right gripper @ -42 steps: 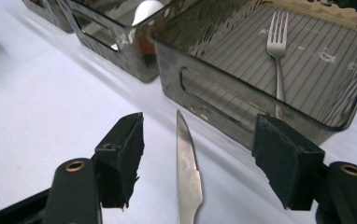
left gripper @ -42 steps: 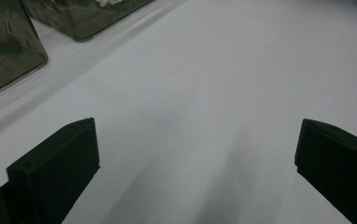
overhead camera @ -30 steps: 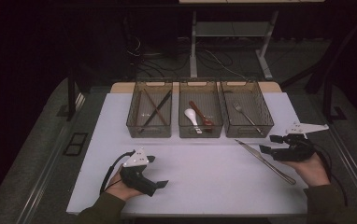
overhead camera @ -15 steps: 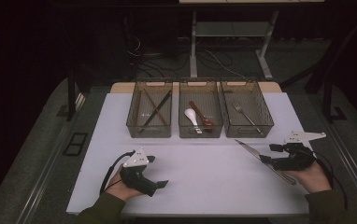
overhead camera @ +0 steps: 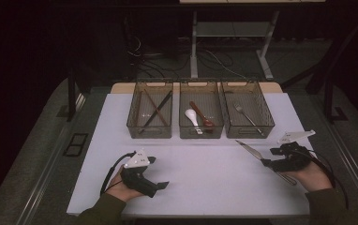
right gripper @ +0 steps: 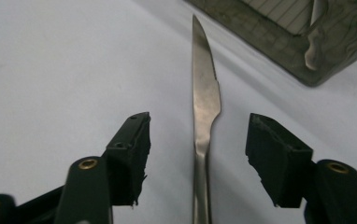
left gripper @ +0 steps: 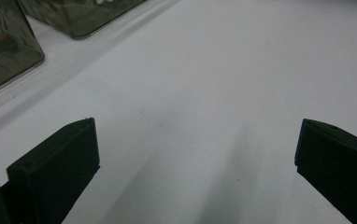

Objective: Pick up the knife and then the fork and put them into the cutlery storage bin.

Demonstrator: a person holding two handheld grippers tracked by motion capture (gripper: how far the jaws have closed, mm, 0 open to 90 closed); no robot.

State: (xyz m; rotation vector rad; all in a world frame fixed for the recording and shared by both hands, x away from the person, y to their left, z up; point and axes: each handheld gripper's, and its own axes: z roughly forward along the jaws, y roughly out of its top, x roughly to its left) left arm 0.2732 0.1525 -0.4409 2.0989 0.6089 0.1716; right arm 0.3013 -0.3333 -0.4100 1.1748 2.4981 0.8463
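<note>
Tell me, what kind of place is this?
Probably a lab or workshop set up for recording: a white table with three clear bins of sorted cutlery, a knife lying loose, and bare desk legs and cables behind.

A knife (overhead camera: 256,153) lies on the table (overhead camera: 205,164) before the right-hand bin (overhead camera: 246,108), apparently untouched.

The knife (right gripper: 205,98) handle runs off the bottom edge of the right gripper view. In the high view, the right hand-held gripper (overhead camera: 267,162) covers its middle. The bins (left gripper: 8,51) are cropped in the left gripper view.
</note>
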